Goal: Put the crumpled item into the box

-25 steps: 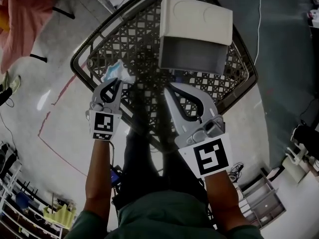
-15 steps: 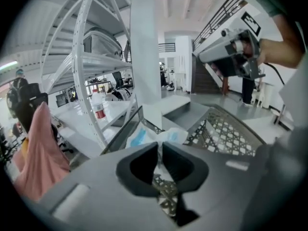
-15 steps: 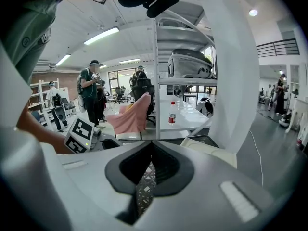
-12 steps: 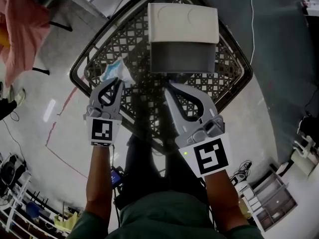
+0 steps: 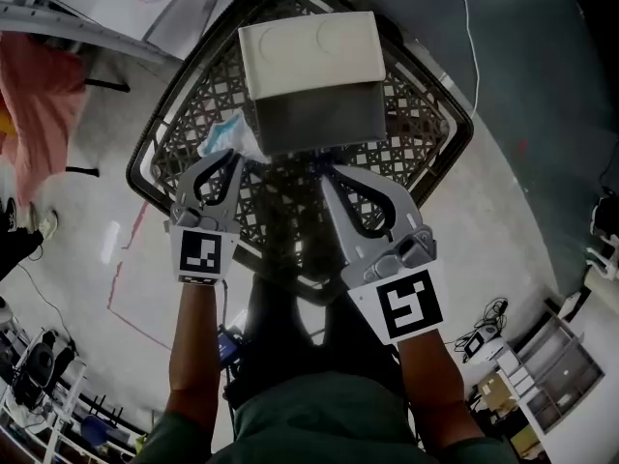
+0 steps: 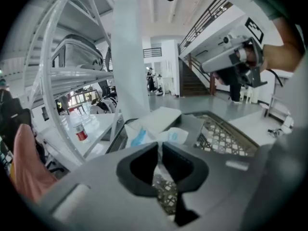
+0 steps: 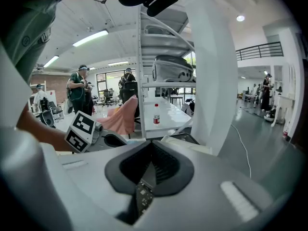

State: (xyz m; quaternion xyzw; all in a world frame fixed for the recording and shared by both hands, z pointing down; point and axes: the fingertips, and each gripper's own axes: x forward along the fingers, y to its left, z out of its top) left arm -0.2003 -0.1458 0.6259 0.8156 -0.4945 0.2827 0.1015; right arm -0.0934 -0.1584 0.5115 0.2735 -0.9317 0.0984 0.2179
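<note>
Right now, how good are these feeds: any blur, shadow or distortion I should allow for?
Head view: dim, a dark shadow across the lattice table, box interior shaded. Left gripper view: fisheye bending, black corners, crumpled item readable at the jaws. Right gripper view: same fisheye, ceiling lights glaring.

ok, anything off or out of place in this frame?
Nothing stands out. The box sits open on the table, nothing is spilled, and the left tool pinches the wad right beside the box. The right tool is shut and empty.
</note>
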